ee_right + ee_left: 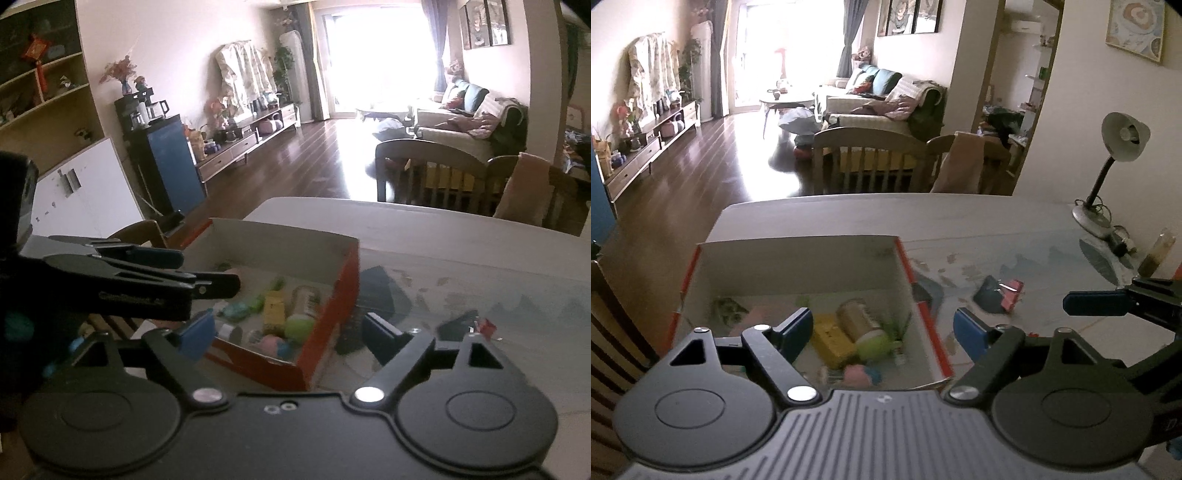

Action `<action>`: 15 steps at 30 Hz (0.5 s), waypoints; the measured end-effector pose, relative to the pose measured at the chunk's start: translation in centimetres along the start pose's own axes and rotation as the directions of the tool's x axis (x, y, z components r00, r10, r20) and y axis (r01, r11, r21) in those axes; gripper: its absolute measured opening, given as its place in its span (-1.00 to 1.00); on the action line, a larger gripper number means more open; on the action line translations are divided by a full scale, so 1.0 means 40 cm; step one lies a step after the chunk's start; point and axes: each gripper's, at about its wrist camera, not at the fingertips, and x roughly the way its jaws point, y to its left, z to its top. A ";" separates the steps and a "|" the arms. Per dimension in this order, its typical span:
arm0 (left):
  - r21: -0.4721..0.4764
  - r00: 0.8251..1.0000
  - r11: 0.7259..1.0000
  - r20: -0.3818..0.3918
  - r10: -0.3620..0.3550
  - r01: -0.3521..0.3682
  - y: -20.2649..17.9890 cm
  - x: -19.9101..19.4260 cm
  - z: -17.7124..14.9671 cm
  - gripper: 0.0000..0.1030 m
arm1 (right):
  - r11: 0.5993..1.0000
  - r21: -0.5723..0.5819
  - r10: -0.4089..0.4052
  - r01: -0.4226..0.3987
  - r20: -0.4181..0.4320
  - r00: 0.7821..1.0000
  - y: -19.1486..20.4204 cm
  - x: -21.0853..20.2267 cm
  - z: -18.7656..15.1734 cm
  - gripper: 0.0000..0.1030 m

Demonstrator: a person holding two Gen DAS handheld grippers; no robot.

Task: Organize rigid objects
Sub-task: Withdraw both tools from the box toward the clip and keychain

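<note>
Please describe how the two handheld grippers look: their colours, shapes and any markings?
Both are alike: the left gripper and right gripper have matte black bodies, two round black discs, angled black link arms with silver pivot bolts, and blue rectangular finger pads. The left body has a grey ribbed top. No sleeves are visible.

desk lamp (pixel 1123 147) far table corner | chairs (pixel 864 158) behind table | sofa (pixel 871 99) beyond

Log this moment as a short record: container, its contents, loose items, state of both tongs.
container: open cardboard box with red outer sides, on the table
contents: yellow box, tan can, green ball, smaller items
loose items: blue-and-pink pieces right of the box
left tongs: open, empty, above the box
right tongs: open, empty
</note>
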 end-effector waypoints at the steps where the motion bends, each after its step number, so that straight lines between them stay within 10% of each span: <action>1: -0.006 1.000 1.000 0.002 -0.004 0.004 -0.010 0.003 0.001 0.62 | 1.000 0.002 -0.001 0.001 0.003 1.000 -0.010 -0.006 -0.003 0.74; 15: -0.012 0.998 0.999 0.047 -0.031 0.032 -0.167 0.052 0.010 1.00 | 0.998 0.039 -0.051 0.050 0.016 0.999 -0.175 -0.083 -0.058 0.87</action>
